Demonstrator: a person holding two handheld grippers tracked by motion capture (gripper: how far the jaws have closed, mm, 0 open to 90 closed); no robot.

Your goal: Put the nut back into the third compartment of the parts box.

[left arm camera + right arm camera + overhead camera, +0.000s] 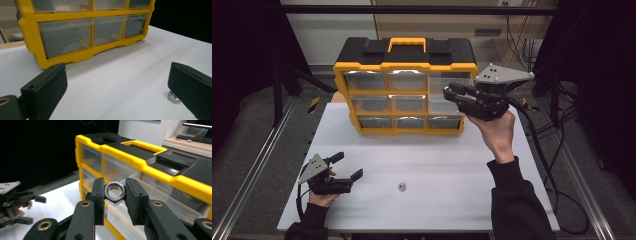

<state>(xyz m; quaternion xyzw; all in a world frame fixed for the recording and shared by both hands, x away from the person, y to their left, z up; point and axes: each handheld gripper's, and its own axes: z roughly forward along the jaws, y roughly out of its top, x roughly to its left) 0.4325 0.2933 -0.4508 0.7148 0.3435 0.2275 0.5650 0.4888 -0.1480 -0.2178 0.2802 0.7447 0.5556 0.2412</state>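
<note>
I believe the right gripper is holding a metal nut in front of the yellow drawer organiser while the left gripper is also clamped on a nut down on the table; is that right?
Not quite. The left gripper is open and holds nothing: in the left gripper view, the second nut lies on the table by one jaw. The rest stands: the right gripper is shut on a nut before the yellow drawer organiser.

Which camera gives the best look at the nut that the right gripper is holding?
The right gripper view: the held nut sits close and sharp between the right gripper pads. In the high view the gripper is small and I cannot make the nut out. The left gripper view shows another nut on the table.
</note>
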